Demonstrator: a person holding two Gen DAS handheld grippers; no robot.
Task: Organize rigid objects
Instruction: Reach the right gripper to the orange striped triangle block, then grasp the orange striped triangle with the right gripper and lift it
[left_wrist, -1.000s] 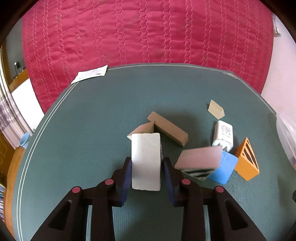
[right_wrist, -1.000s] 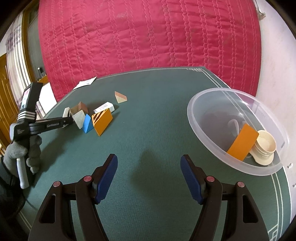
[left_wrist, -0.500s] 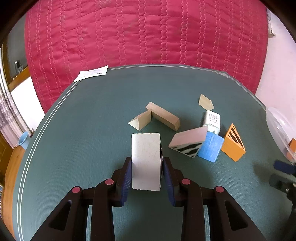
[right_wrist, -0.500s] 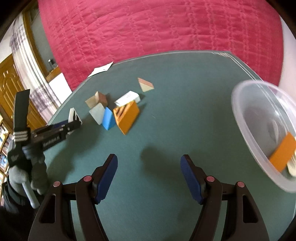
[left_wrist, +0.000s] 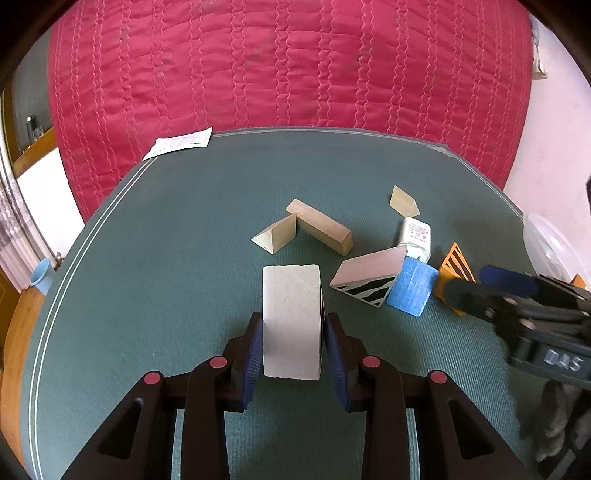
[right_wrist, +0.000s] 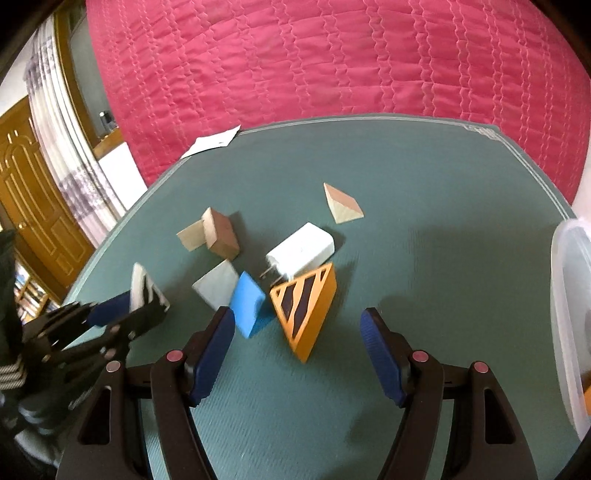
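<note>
White block (left_wrist: 291, 317) clamped btwn left gripper (left_wrist: 291, 350) jaws, above mat (left_wrist: 166, 277)

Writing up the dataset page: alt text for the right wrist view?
Open right gripper hovers over a green table, with an orange striped wedge just ahead between its fingers. Beyond lie a blue block, white charger and wooden blocks; the left gripper holds a white block.

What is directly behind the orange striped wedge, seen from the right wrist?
A white charger lies just behind the orange striped wedge, prongs toward it. The wedge's far face is hidden, so contact cannot be told.
</note>
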